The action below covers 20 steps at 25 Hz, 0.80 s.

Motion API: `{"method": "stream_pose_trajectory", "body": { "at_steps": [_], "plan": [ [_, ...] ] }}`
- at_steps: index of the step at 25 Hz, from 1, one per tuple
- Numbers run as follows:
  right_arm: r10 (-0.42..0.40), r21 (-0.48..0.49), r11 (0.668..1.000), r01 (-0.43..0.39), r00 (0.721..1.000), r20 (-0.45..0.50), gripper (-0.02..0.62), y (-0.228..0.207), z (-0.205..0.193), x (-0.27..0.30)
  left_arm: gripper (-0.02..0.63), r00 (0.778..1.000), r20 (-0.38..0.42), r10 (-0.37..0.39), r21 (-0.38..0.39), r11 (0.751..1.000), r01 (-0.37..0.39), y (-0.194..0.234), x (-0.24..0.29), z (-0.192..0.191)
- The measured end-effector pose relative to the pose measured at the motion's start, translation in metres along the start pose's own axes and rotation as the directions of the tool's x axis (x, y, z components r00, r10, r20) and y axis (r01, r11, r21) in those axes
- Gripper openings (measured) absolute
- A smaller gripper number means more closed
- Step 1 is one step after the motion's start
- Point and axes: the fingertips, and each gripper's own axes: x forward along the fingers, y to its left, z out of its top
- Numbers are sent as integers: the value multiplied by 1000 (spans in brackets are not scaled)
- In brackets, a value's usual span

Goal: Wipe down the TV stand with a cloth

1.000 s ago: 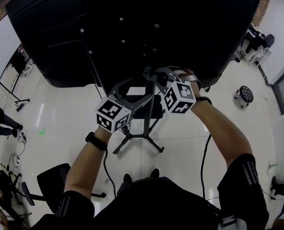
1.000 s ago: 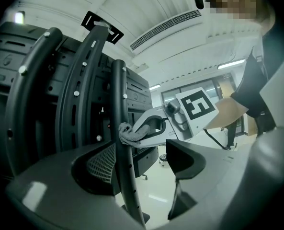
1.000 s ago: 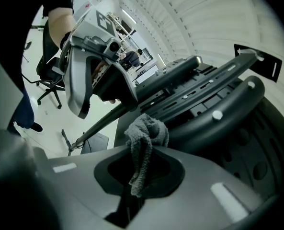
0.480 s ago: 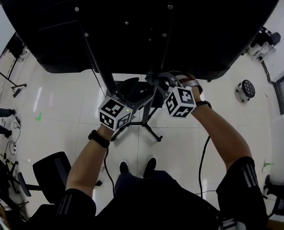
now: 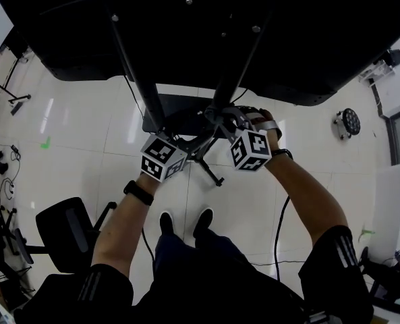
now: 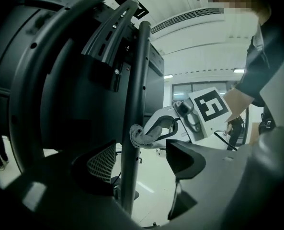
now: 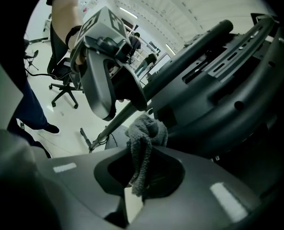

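I am looking down at the back of a large black television (image 5: 186,19) on its TV stand (image 5: 135,73), which rests on a pale tiled floor (image 5: 85,127). My landmark is the dark upright pole (image 6: 134,80) of that stand. The right tongs (image 7: 142,171) are clamped on a grey cloth (image 7: 144,147), and the bunched end of the cloth presses against the side of the pole, low down, below the television. The left tongs (image 6: 146,164) are spread wide with the pole standing between them, and neither jaw appears to squeeze it. I judge the wiping to be under way on this low stretch of the pole. No view shows me which parts are already clean. The pole above, the second pole and the base legs (image 5: 212,173) below likely remain.
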Motion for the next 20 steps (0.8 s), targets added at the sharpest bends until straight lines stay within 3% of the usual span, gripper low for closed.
{"method": "stream_pose_trajectory", "body": {
  "at_steps": [15, 20],
  "plan": [
    [58, 64, 996, -54, 997, -60, 21, 94, -58, 83, 354, 991, -136, -6, -63, 998, -3, 37, 26, -126],
    [83, 96, 993, -74, 993, -83, 21, 131, -80, 115, 354, 977, -209, -47, -93, 995, 27, 45, 38, -175]
  ]
}}
